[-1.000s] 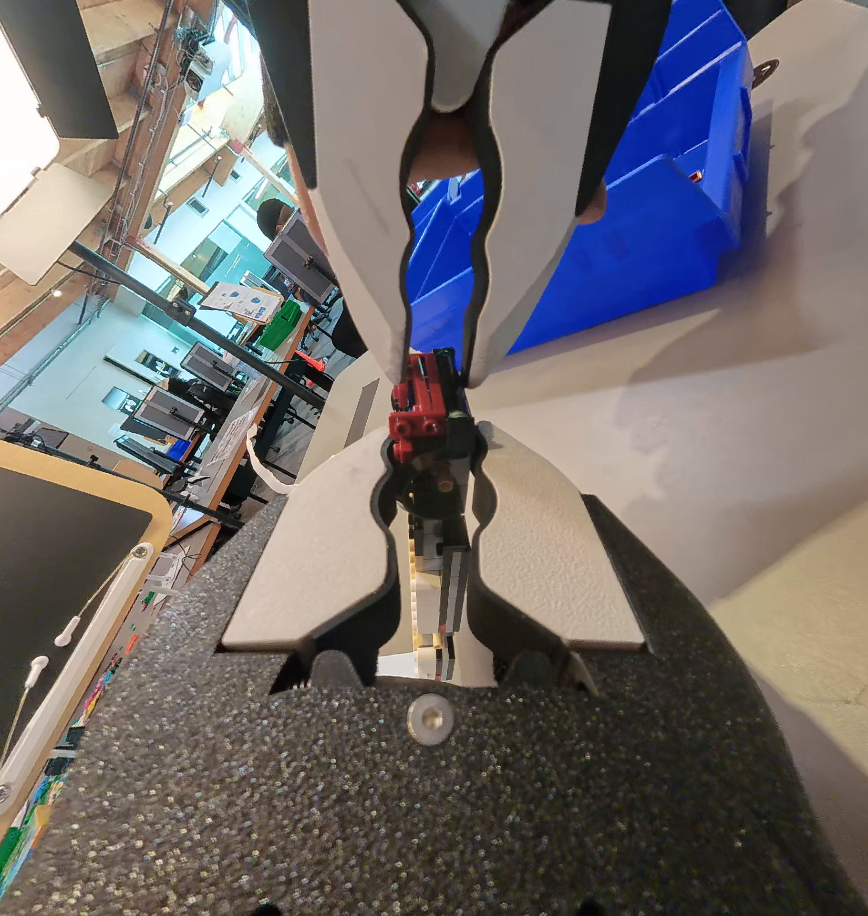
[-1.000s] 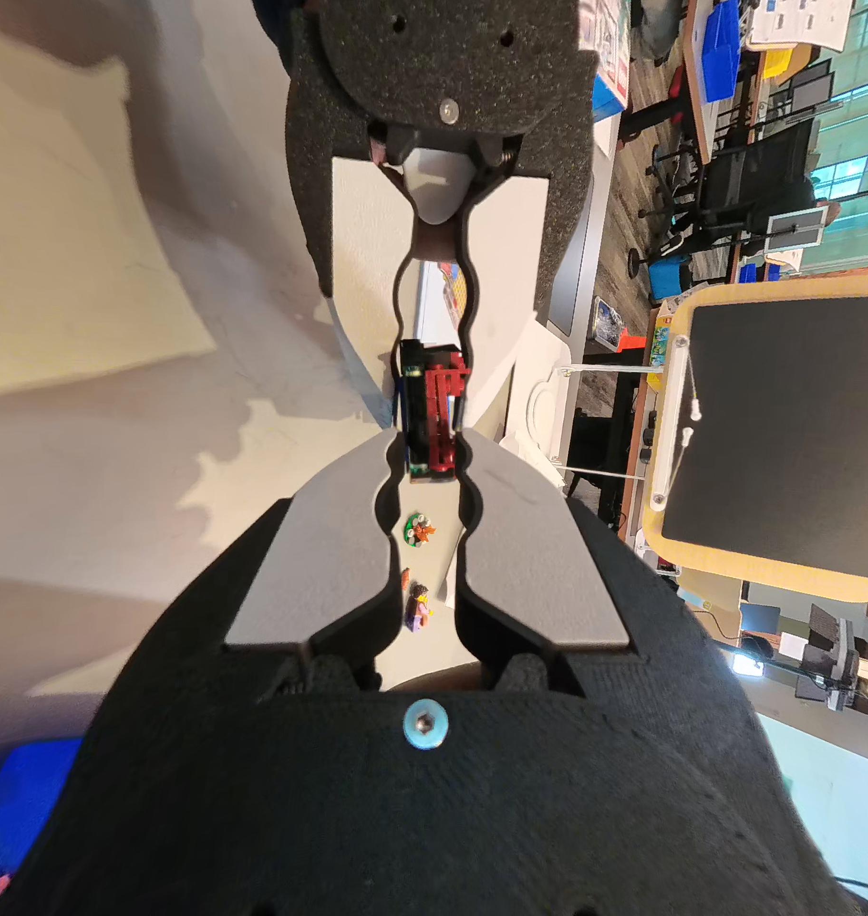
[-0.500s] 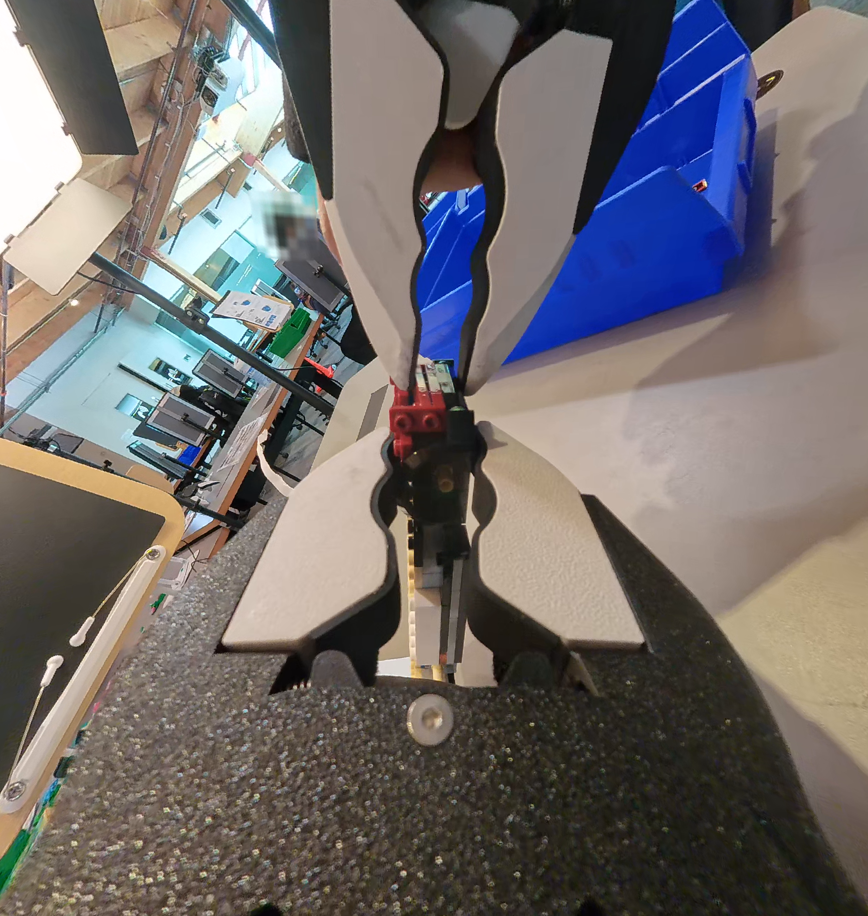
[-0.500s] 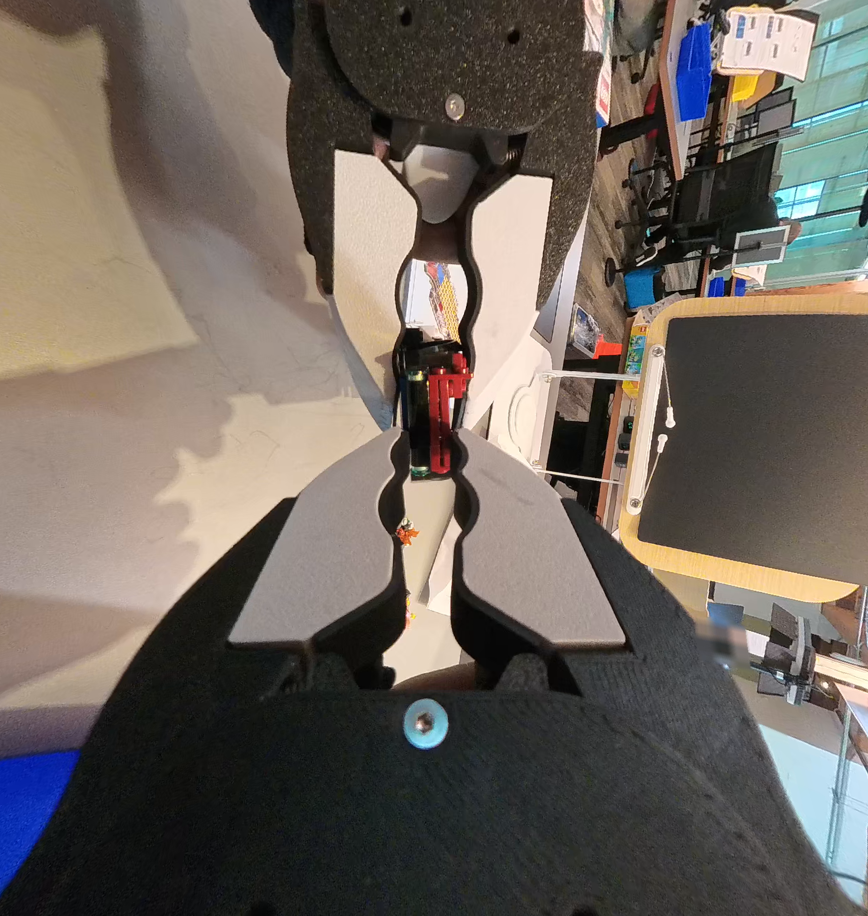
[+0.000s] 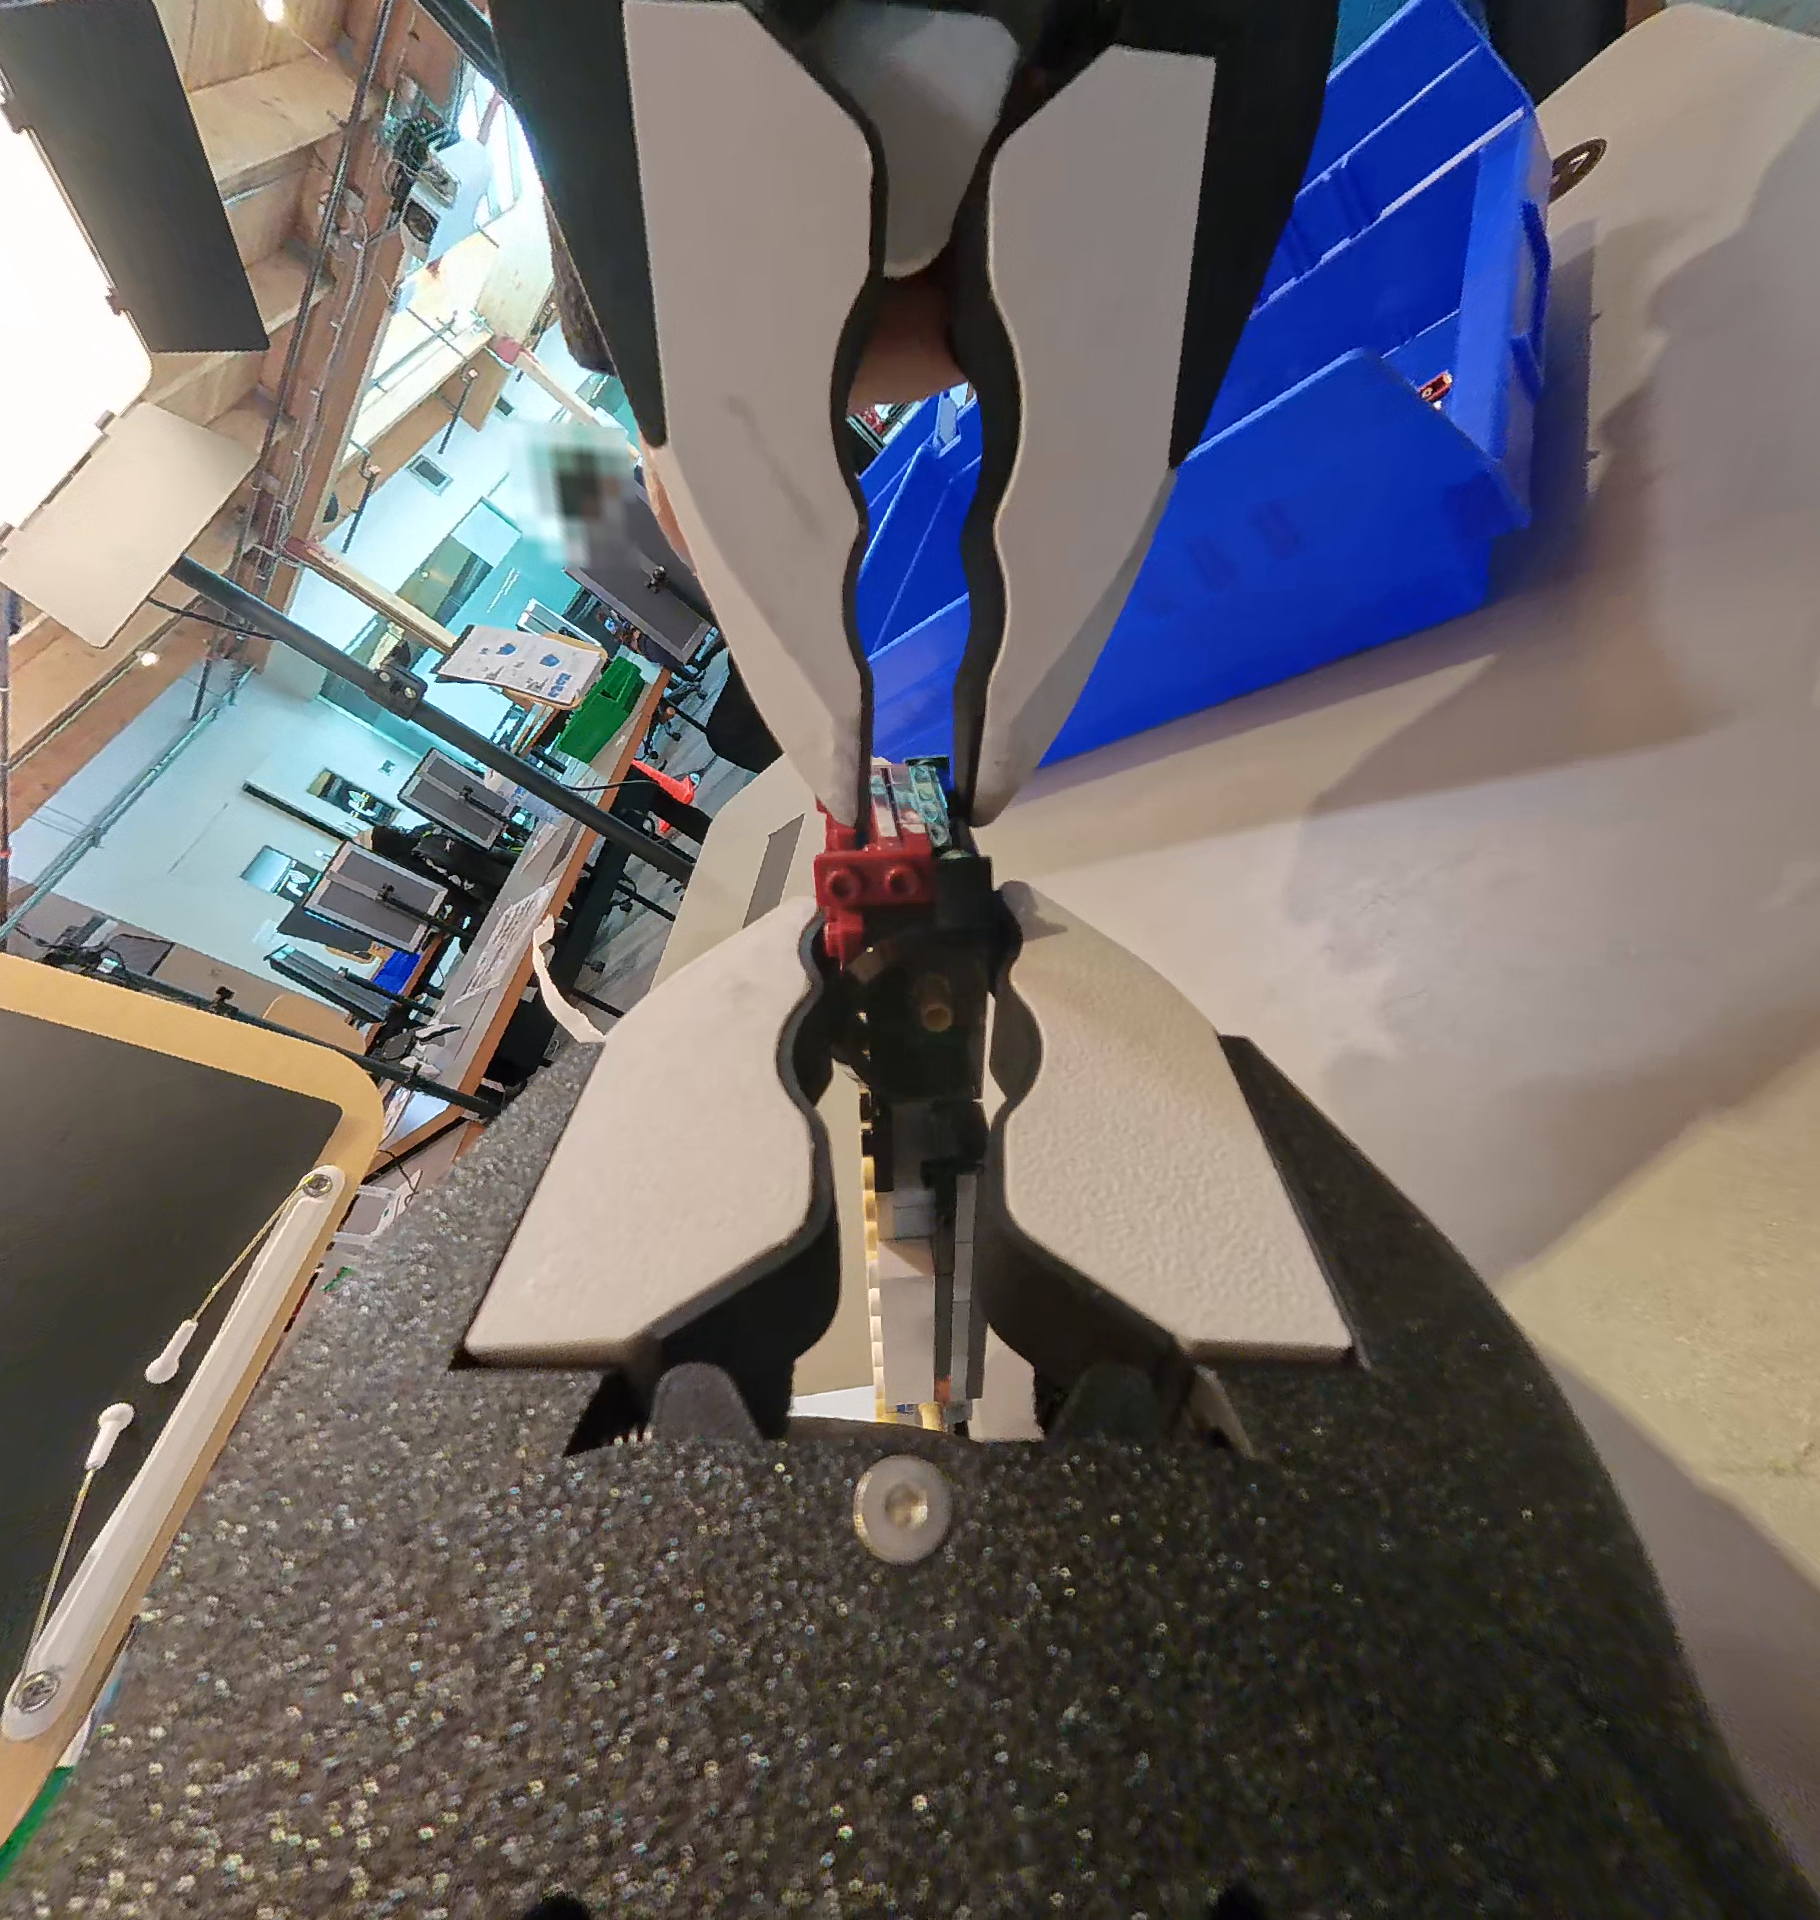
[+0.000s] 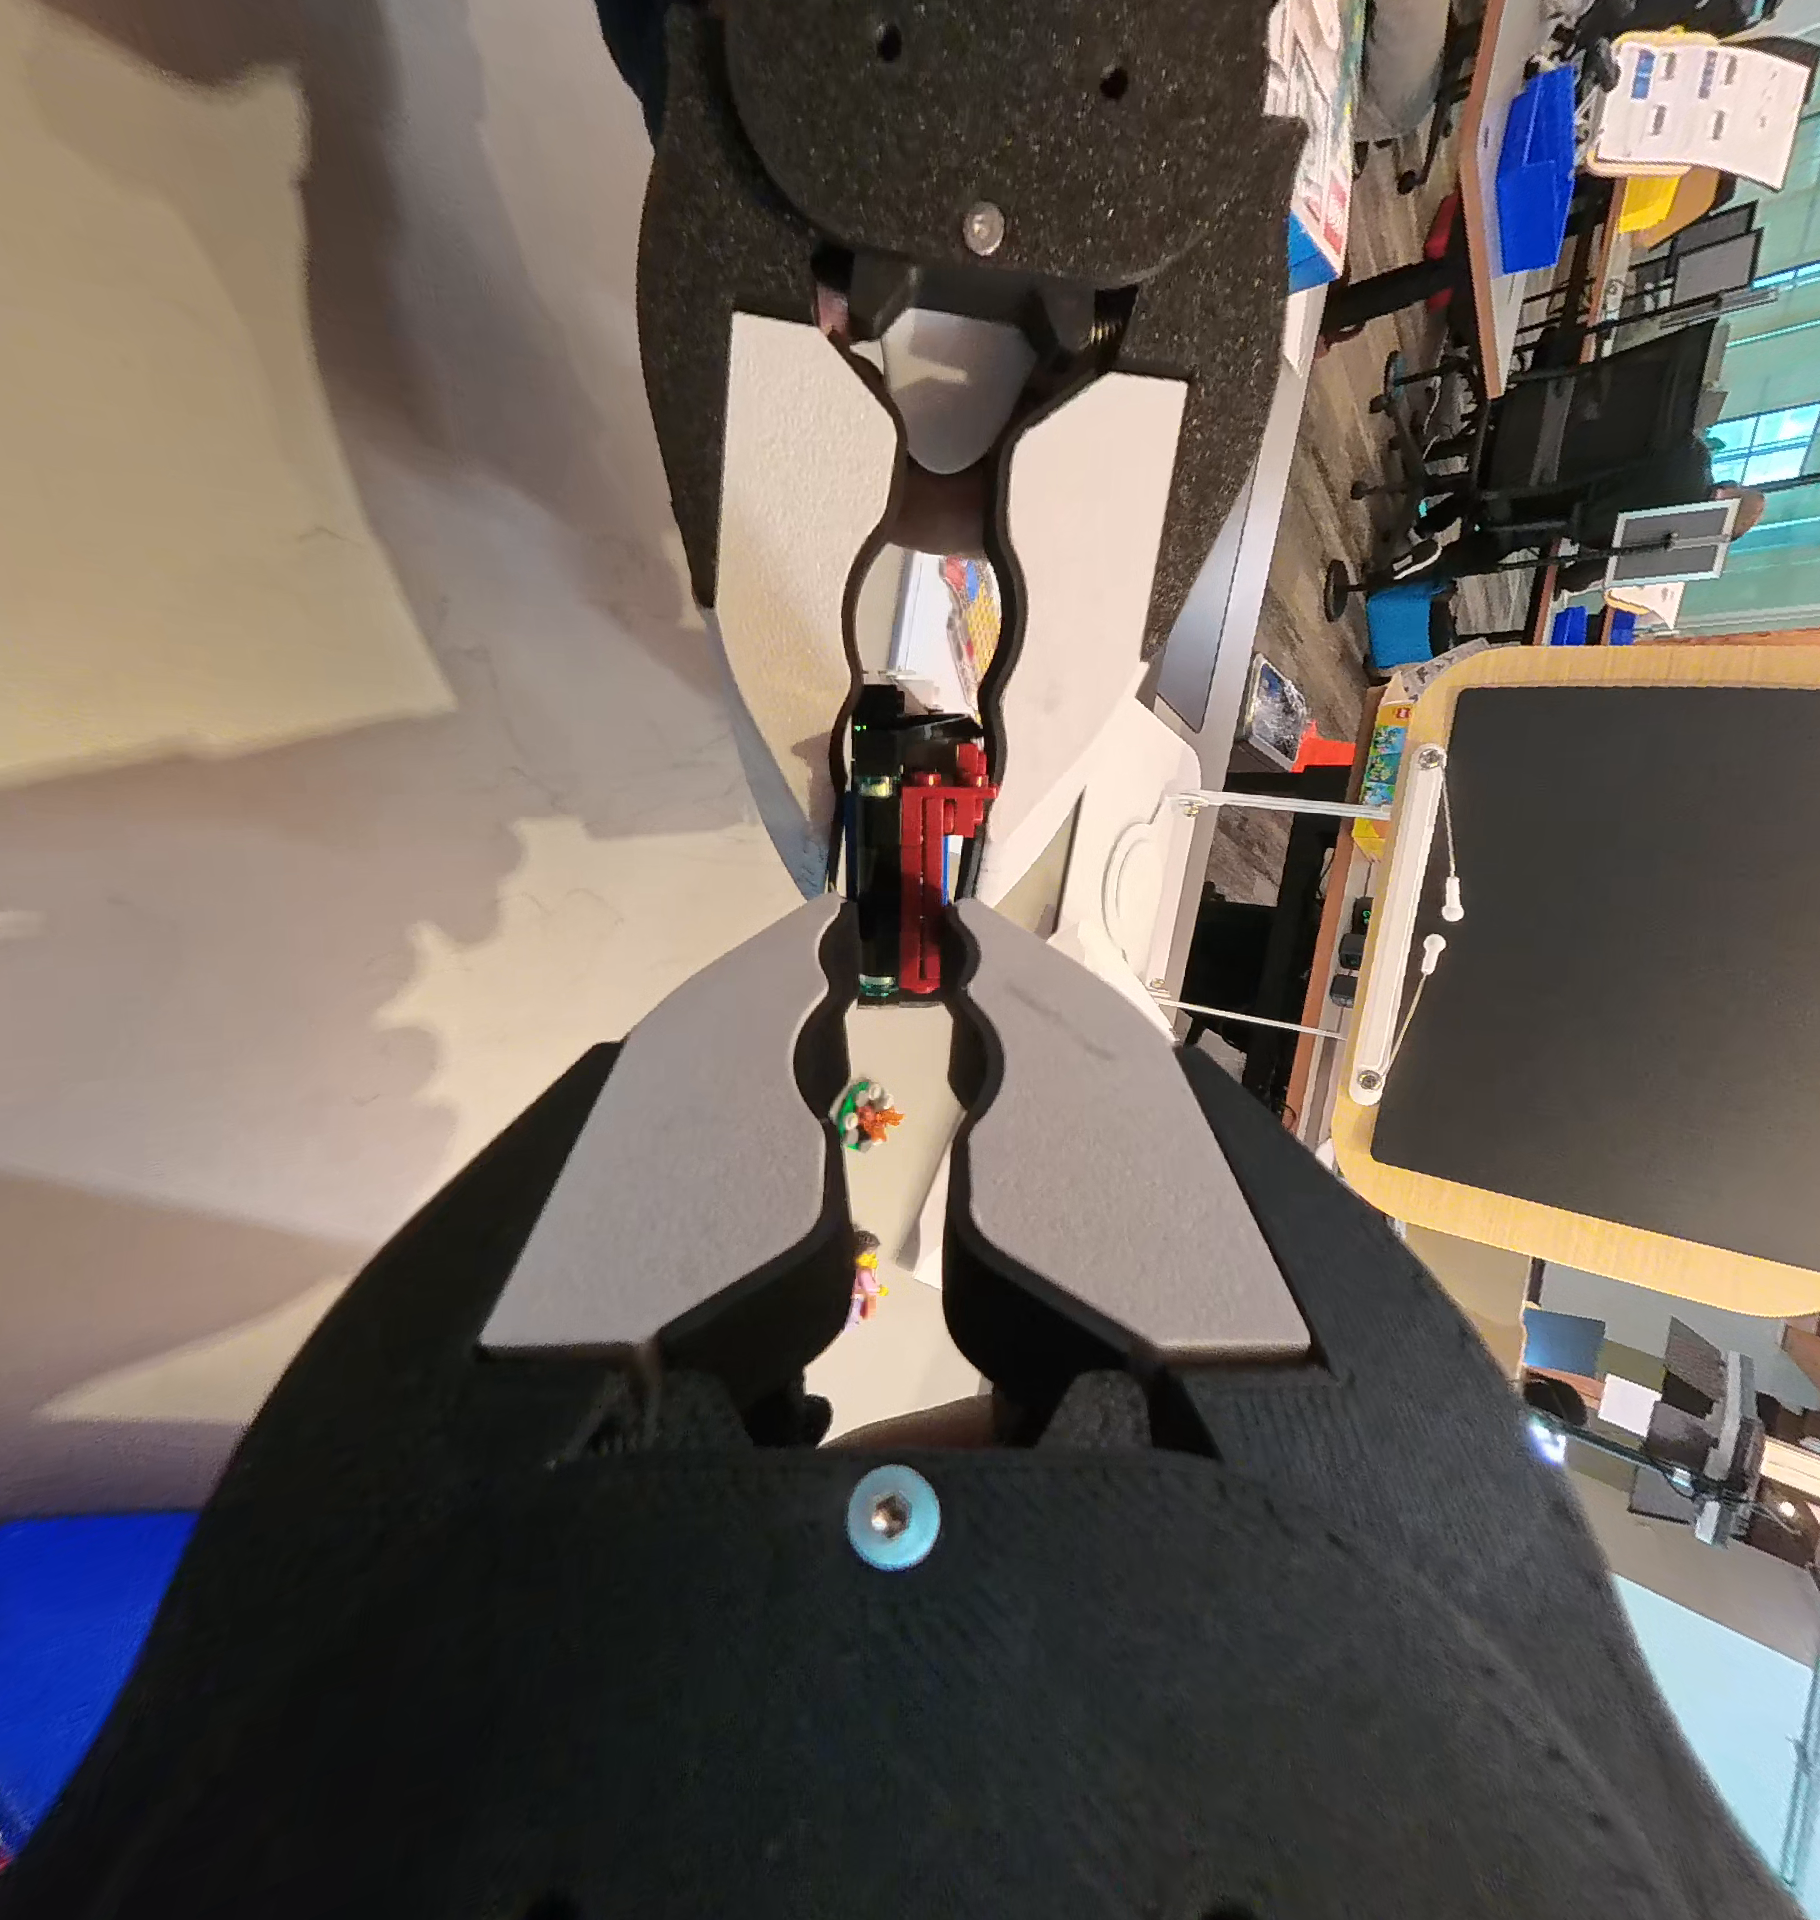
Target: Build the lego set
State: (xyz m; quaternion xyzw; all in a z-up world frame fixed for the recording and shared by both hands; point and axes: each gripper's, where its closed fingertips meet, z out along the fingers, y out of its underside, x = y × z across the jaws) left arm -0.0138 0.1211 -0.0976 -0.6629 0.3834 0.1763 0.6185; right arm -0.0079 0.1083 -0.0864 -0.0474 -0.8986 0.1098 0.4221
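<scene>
Above the pale bench, left hand-held gripper and right hand-held gripper both clench one red-and-black brick model tip to tip; I judge steady, aligned pressure best.

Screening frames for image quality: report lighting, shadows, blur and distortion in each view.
Left wrist view: bright panel light blown out top left, soft shadows on the table, fisheye bends the blue bins. Right wrist view: hard gripper shadows on the table, blurred left edge, sharp brick assembly.
</scene>
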